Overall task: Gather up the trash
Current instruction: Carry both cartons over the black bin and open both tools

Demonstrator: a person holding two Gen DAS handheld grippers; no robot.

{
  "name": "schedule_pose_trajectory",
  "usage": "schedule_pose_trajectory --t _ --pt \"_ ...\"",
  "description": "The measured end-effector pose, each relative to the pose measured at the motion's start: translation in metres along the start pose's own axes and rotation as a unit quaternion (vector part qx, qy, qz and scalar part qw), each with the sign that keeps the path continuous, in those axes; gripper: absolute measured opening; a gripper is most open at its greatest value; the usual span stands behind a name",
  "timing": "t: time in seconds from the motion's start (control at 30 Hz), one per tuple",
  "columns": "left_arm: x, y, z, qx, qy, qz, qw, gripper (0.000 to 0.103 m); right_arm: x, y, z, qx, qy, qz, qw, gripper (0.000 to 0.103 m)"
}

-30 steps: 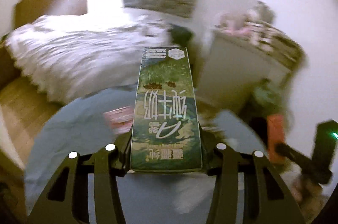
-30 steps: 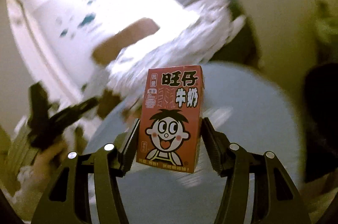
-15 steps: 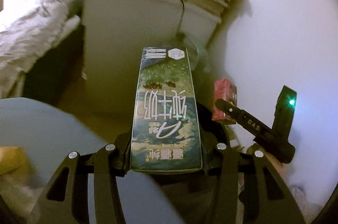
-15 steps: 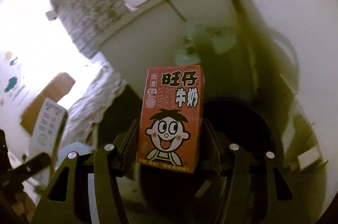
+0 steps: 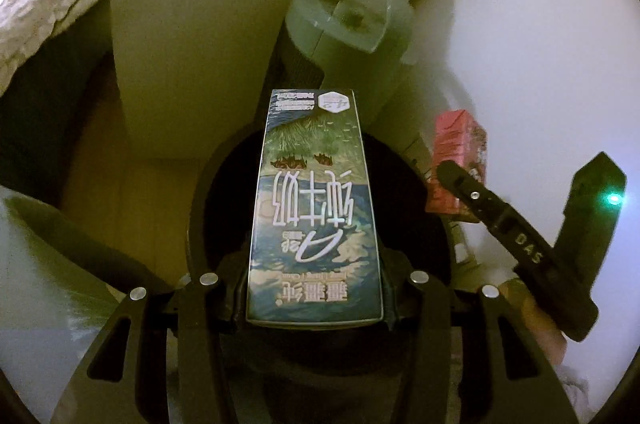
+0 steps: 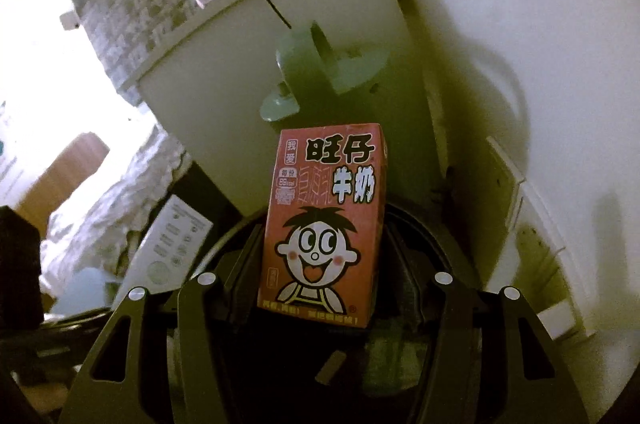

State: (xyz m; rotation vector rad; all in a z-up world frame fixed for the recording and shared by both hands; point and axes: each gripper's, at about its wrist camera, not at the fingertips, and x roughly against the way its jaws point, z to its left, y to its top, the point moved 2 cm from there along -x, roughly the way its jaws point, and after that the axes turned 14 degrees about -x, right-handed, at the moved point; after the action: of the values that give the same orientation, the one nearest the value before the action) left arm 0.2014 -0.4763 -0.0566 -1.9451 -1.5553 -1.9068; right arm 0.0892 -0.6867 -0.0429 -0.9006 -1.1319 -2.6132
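Dark bin [image 5: 224,184] beneath both down-tilted claws; cartons [image 5: 314,208] clamped

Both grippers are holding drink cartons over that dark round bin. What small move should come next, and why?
Probably open the left gripper and let the blue-green milk carton drop: the black bin opening lies right beneath it. The right gripper with its red carton also sits above the bin, so it could follow.

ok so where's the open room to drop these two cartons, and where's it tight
The free patch is the dark mouth of the bin, right below both the green-blue carton in the left gripper and the red carton in the right gripper. It is tight behind the bin: the pale green fan and the white cabinet crowd close.
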Motion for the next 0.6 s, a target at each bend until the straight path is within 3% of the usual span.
schedule_pose_trajectory --t 0.53,0.6 --pt "-0.021 0.004 -0.016 -0.009 -0.001 0.034 0.9994 0.050 -0.011 -0.005 -0.004 -0.003 -0.012 0.026 1.000 0.058" --pt "-0.019 0.002 -0.016 -0.009 0.003 0.034 0.9994 0.057 -0.011 -0.006 -0.005 -0.007 -0.012 0.028 1.000 0.059"
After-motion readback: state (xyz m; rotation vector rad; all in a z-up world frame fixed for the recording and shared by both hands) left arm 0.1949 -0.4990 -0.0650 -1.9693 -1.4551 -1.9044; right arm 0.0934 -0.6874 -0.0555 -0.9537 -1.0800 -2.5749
